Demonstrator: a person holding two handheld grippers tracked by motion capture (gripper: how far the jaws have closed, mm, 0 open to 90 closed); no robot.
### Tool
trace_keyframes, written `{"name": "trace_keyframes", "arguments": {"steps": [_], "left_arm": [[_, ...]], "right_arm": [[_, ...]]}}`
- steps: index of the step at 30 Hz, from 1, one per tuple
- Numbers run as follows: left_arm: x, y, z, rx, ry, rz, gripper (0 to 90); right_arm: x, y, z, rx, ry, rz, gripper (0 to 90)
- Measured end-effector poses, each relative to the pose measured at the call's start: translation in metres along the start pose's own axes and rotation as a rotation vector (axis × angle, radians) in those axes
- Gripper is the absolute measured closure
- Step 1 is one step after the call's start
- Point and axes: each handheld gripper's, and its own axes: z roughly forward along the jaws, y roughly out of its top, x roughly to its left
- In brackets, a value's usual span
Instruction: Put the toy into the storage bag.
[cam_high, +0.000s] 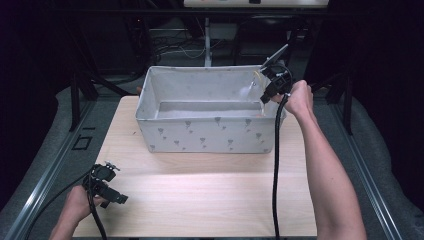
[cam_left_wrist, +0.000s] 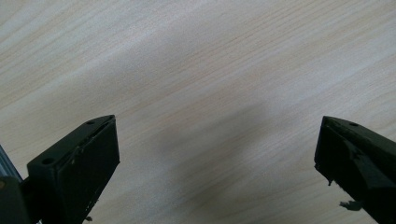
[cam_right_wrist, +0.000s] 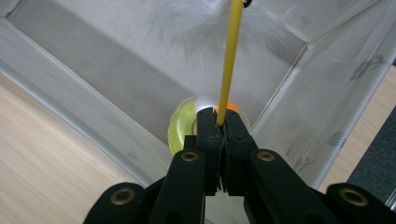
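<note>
Clenched on the thin yellow stick (cam_right_wrist: 229, 60), my right claw (cam_right_wrist: 218, 122) holds a feather toy above the fabric bin (cam_high: 200, 135).
It looks light and bendy, white feathers (cam_right_wrist: 196, 23) soft; I'd grip the stick, never the plume. Left claw (cam_left_wrist: 210, 154) gapes, resting over the table (cam_left_wrist: 196, 70).

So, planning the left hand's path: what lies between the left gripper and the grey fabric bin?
Bare light wooden tabletop between left gripper and bin, in the high view.
</note>
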Motion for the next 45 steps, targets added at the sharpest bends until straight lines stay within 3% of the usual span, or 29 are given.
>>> {"name": "trace_keyframes", "arguments": {"steps": [27, 37, 45], "left_arm": [[-0.001, 0.0, 0.0, 0.005, 0.002, 0.006, 0.1], [0.0, -0.001, 0.0, 0.003, 0.003, 0.005, 0.1], [0.0, 0.0, 0.0, 0.004, -0.003, 0.005, 0.1]], "right_arm": [[-0.001, -0.021, 0.042, 0.078, 0.014, 0.031, 87.9], [-0.003, -0.022, 0.044, 0.085, 0.018, 0.039, 87.8], [-0.005, -0.021, 0.033, 0.048, 0.025, 0.048, 81.8]]}}
